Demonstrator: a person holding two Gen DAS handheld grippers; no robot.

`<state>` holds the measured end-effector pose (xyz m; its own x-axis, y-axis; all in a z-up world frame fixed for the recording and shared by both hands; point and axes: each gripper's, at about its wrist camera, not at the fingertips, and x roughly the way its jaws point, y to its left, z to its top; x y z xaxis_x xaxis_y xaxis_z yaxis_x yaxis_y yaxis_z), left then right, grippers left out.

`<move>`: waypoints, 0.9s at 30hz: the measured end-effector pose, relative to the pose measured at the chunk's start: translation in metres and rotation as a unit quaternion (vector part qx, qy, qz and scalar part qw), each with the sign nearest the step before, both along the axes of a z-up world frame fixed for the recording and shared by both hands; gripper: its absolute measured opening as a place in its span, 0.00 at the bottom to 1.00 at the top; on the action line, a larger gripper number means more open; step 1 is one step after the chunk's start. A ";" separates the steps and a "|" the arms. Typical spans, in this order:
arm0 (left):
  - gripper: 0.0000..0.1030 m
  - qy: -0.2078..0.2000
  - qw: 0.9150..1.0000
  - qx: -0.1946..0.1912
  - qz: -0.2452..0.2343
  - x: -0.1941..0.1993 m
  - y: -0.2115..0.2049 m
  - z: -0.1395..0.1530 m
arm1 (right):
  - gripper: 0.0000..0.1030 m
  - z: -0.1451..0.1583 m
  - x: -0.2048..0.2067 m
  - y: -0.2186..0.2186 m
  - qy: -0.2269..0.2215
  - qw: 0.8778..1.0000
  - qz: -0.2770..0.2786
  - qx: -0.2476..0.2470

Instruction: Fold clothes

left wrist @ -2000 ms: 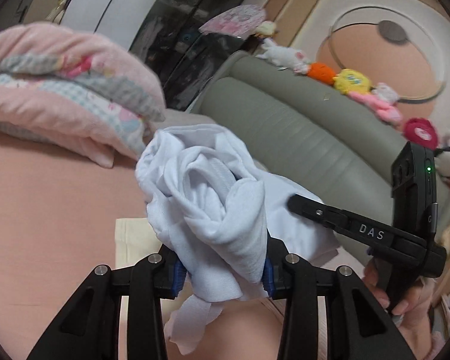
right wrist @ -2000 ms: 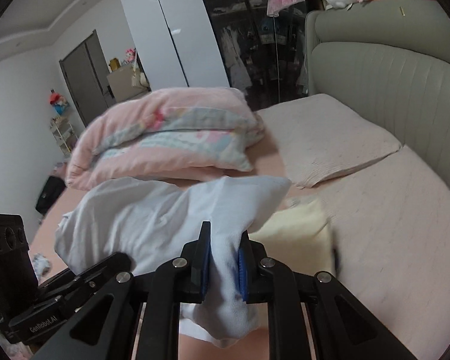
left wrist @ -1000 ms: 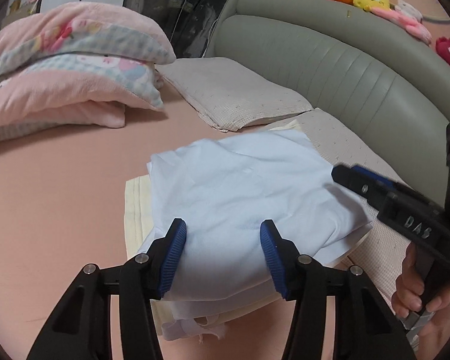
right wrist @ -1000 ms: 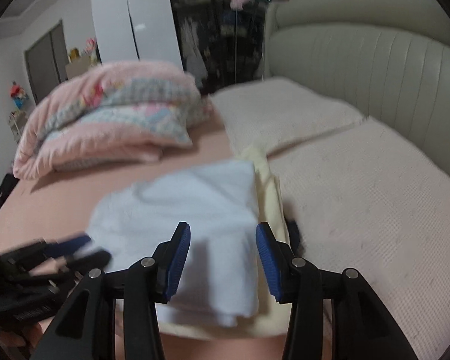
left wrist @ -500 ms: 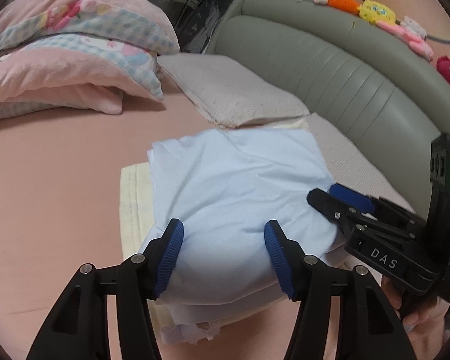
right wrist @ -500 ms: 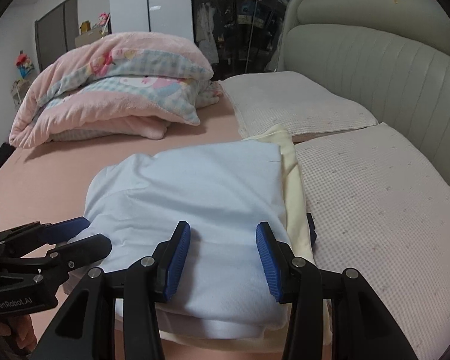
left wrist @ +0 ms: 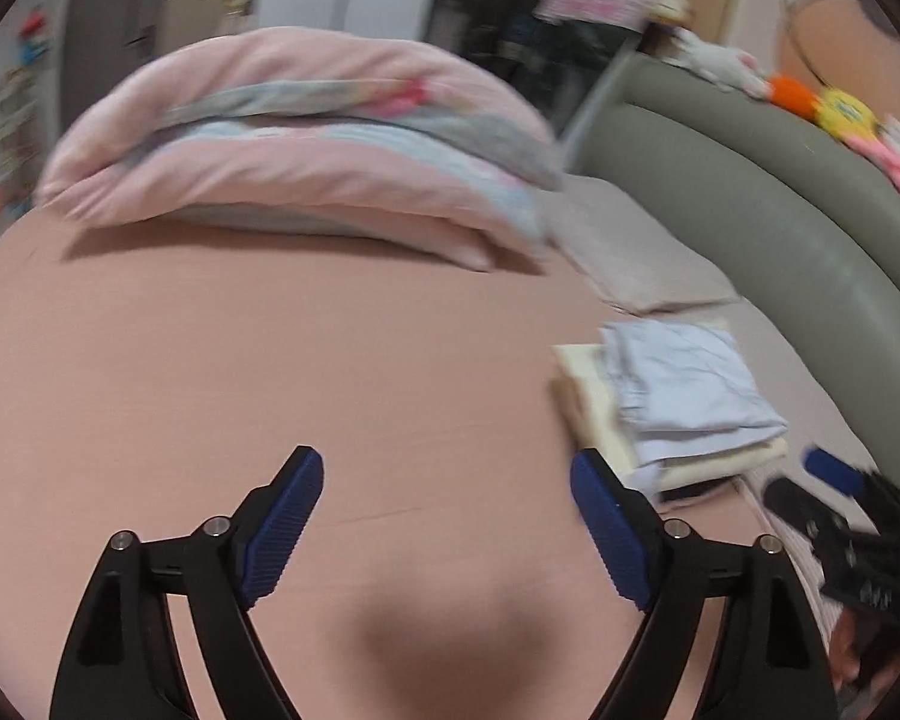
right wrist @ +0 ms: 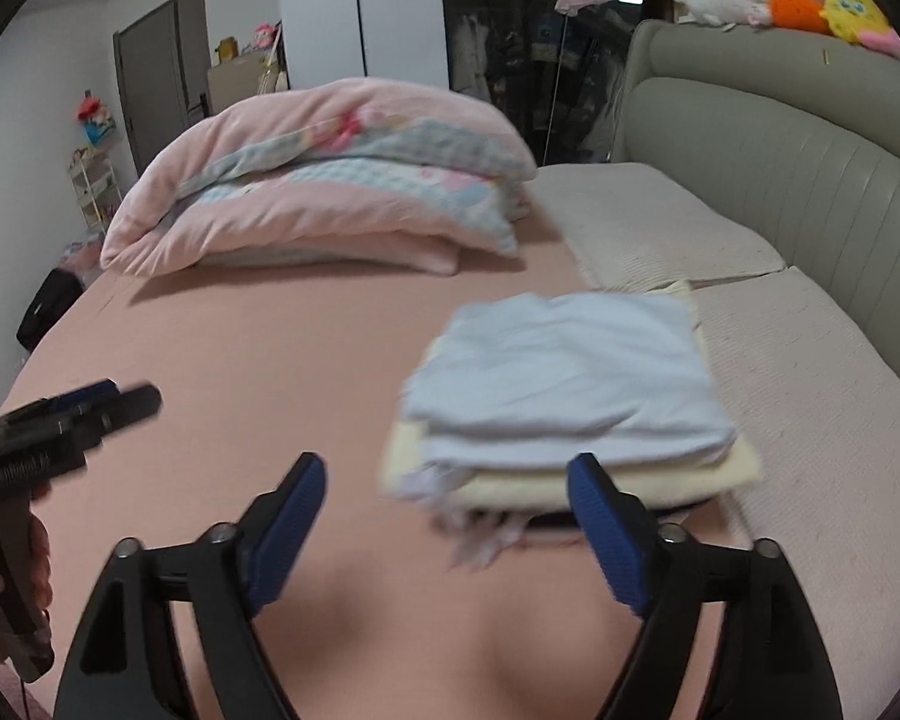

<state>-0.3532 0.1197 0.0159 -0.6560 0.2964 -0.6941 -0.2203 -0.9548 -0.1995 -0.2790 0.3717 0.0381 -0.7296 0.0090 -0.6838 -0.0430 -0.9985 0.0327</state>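
A folded light blue garment (right wrist: 570, 378) lies on top of a folded cream garment (right wrist: 618, 483), a small stack on the pink bed sheet (right wrist: 258, 372). The stack shows at the right in the left wrist view (left wrist: 684, 390). My left gripper (left wrist: 447, 516) is open and empty over bare pink sheet, left of the stack. My right gripper (right wrist: 447, 516) is open and empty, just in front of the stack. The left gripper appears at the left edge of the right wrist view (right wrist: 60, 426); the right one at the right edge of the left wrist view (left wrist: 840, 510).
A folded pink quilt (right wrist: 330, 180) lies at the back of the bed. Two pale pillows (right wrist: 648, 228) sit against the grey padded headboard (right wrist: 780, 168), with plush toys (right wrist: 798, 6) on top. A wardrobe (right wrist: 354, 12) and a door stand behind.
Both grippers let go of the light blue garment, opened wide and drew back from the stack. The left gripper swung left over bare sheet.
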 end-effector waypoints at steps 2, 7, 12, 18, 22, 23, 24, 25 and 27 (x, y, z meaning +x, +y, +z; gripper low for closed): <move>0.89 -0.005 1.000 -0.012 0.023 0.010 -0.024 0.002 | 0.85 0.004 0.011 -0.030 0.001 1.000 0.002 0.004; 0.89 -0.012 0.997 -0.013 0.072 0.039 -0.086 0.009 | 0.85 0.015 0.039 -0.087 0.000 1.000 0.015 -0.020; 0.89 0.020 0.995 -0.024 0.090 0.075 -0.125 0.028 | 0.85 0.029 0.066 -0.138 0.006 0.999 0.029 -0.013; 0.89 0.022 0.994 -0.020 0.100 0.111 -0.154 0.035 | 0.85 0.045 0.100 -0.179 0.010 0.999 0.041 -0.008; 0.89 0.029 0.994 -0.026 0.104 0.134 -0.160 0.040 | 0.85 0.048 0.119 -0.193 0.007 0.999 0.045 -0.003; 0.89 0.031 0.994 -0.029 0.105 0.139 -0.160 0.042 | 0.85 0.049 0.124 -0.197 0.007 0.999 0.046 -0.002; 0.89 0.033 0.993 -0.033 0.106 0.145 -0.161 0.044 | 0.85 0.049 0.129 -0.200 0.006 0.999 0.047 0.000; 0.89 0.036 0.993 -0.036 0.107 0.151 -0.161 0.045 | 0.85 0.050 0.133 -0.204 0.005 0.999 0.048 0.001; 0.89 0.039 0.993 -0.029 0.104 0.167 -0.161 0.049 | 0.85 0.051 0.143 -0.211 0.004 0.999 0.051 0.004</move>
<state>-0.1862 -0.0412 0.0650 -0.7516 0.1107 -0.6503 -0.0301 -0.9906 -0.1338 -0.1363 0.1609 0.0892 -0.7318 -0.0601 -0.6788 0.0584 -0.9980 0.0254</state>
